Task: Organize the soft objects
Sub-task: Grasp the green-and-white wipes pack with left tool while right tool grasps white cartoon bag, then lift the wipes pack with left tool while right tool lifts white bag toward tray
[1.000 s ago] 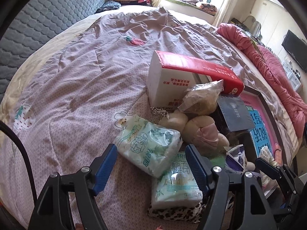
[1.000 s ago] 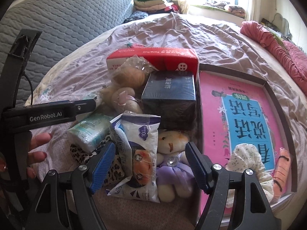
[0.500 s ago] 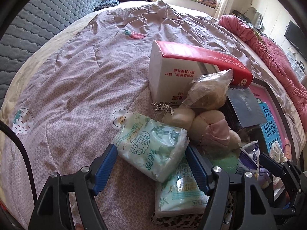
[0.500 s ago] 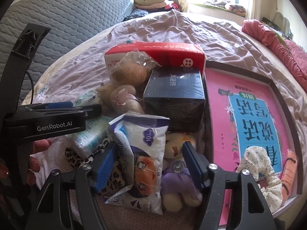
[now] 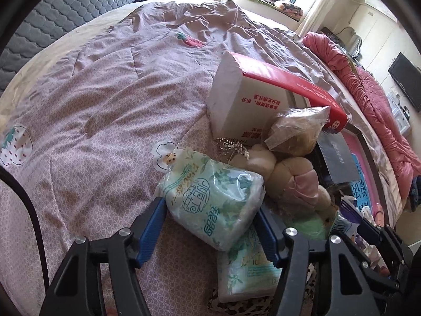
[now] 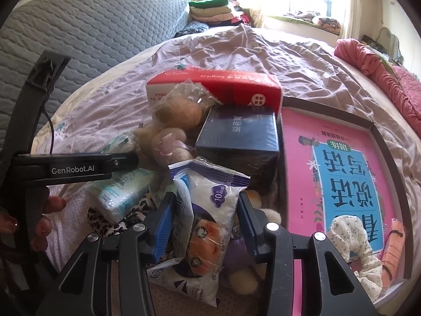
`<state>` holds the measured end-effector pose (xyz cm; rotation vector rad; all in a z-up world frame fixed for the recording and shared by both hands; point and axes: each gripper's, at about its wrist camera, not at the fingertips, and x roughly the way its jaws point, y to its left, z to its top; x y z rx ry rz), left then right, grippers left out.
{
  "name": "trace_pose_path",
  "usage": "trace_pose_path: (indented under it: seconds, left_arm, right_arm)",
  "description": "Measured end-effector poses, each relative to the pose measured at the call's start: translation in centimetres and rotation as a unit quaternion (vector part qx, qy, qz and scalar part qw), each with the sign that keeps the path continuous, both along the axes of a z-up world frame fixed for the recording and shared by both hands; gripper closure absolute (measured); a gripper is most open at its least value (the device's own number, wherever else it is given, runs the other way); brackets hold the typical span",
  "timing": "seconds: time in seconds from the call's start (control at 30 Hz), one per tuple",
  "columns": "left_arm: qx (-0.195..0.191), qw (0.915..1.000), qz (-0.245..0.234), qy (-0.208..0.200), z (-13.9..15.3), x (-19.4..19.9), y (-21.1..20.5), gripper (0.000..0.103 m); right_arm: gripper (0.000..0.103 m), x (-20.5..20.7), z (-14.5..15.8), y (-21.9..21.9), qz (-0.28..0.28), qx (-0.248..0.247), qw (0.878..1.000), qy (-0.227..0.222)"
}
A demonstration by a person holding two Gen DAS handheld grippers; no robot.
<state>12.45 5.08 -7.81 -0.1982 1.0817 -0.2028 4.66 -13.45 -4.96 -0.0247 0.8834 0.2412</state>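
On the bed (image 5: 100,110) your left gripper (image 5: 210,226) has a tissue pack (image 5: 213,197) between its closing jaws; that pack lies on a second pack (image 5: 244,271). Behind them sit plush toys (image 5: 292,179), then the tissue box (image 5: 252,100). Your right gripper (image 6: 204,222) closes around a wipes packet (image 6: 208,210), which lies before the dark box (image 6: 239,137). To the right lies the tray (image 6: 379,137), with a book (image 6: 342,179) in it.
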Motion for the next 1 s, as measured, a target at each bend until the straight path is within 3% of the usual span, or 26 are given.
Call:
trace_pose_path:
  seconds: [0.33, 1.0]
  left_arm:
    - [-0.058, 0.9981, 0.015, -0.015, 0.7, -0.4, 1.6, 0.055]
    - [-0.044, 0.9961, 0.016, -0.074, 4.8, -3.7, 1.0, 0.058]
  right_arm:
    - [0.057, -0.3, 1.4, -0.9, -0.005, 0.024, 0.999, -0.021]
    - [0.057, -1.0, 3.2, -2.2, -0.012, 0.049, 0.998, -0.044]
